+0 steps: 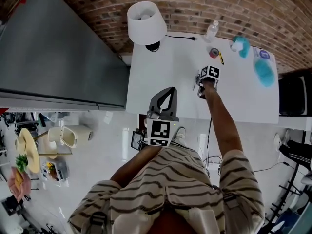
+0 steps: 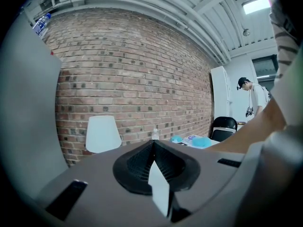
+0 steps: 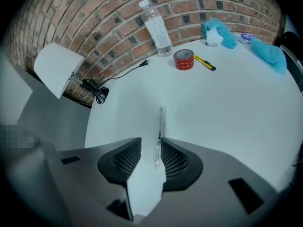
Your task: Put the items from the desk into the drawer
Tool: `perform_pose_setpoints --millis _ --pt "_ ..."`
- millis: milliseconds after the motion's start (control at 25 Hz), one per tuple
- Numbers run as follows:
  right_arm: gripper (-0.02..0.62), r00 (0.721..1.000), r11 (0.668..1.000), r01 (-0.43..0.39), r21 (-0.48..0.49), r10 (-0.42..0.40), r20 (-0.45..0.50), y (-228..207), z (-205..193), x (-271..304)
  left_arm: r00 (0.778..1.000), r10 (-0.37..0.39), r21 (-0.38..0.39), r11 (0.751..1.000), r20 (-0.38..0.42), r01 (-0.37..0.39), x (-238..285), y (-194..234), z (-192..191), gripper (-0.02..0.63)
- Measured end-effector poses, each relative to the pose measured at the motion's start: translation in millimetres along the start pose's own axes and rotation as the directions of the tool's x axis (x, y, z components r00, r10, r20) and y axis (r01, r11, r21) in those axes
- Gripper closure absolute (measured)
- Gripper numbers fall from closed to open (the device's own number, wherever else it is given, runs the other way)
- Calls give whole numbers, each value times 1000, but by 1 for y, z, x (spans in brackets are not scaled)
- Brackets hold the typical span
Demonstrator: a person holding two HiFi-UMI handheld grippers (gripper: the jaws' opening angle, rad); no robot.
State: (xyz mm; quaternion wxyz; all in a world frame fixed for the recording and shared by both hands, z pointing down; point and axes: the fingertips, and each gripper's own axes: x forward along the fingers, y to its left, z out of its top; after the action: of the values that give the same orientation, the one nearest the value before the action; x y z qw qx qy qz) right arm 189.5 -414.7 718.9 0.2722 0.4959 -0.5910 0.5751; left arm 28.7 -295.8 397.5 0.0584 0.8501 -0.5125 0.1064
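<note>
White desk (image 1: 165, 82); right claw (image 3: 151, 141) tilted down, astride pen (image 3: 161, 122); left claw (image 2: 153, 143) level

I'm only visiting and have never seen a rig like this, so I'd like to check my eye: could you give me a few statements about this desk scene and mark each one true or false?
1. The right gripper has its jaws apart, with a thin clear pen on the white desk between them. True.
2. The left gripper holds the red tape roll. False: its jaws are shut on nothing, and the tape roll sits on the desk near the water bottle.
3. The water bottle lies on its side. False: it stands upright by the brick wall.
4. A lamp with a white shade stands at the desk's far edge. True.
</note>
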Motion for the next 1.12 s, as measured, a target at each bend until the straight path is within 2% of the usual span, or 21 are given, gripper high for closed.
perform_pose_setpoints --millis 360,440,600,880,1120 --pt "471 995 999 31 19 -29 -96 -10 0 24 999 -27 6 1000 -18 27 10 2 -5 598" --pt "471 990 998 62 3 -61 -129 -16 -3 31 999 -32 8 999 -23 33 12 1 -7 598" --pt "471 983 992 125 -24 -127 -130 -25 0 36 999 -38 15 999 -29 38 15 3 -8 598" --pt "471 980 992 120 27 -114 -161 -25 0 44 999 -31 7 999 -42 31 22 7 -12 598" --pt "471 974 992 125 33 -117 -193 -25 -4 55 997 -20 -26 999 -68 19 28 13 -23 598"
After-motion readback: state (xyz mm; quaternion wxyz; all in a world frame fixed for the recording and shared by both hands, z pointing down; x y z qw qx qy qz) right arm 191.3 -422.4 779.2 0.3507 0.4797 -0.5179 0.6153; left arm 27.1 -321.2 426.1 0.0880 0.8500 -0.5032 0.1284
